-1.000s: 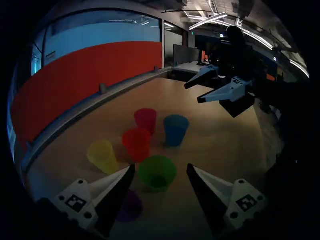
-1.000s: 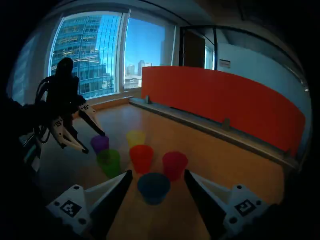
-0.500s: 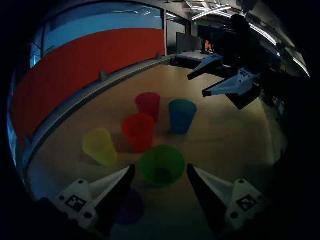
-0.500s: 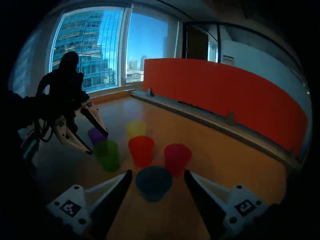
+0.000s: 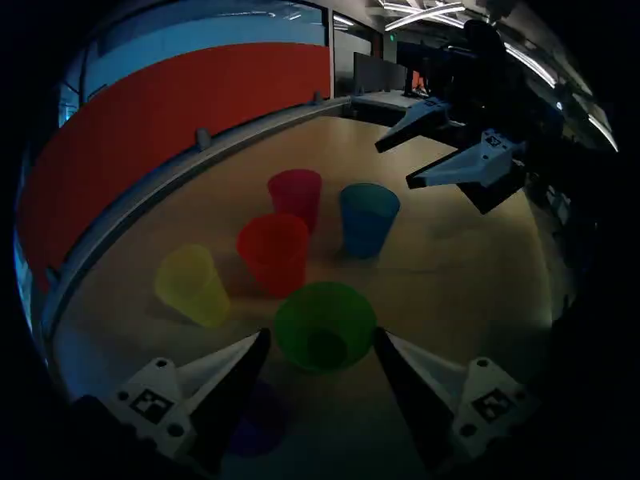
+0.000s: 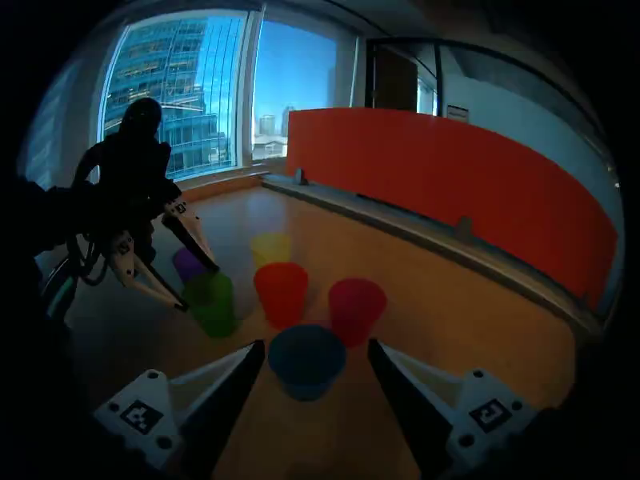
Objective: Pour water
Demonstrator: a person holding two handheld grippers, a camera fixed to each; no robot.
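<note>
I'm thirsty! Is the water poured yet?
Nothing looks poured yet: the green cup and the blue cup stand upright on the table. In hand: the left hand-held gripper is open around the green one, and the right hand-held gripper is open around the blue one; neither is gripped. Left to do: gripping a cup, lifting, pouring. Whether any cup holds water, I cannot tell.

cups (image 5: 274,252) stand clustered on the table (image 5: 456,280) between left gripper (image 5: 320,334) and right gripper (image 5: 392,166).
</note>
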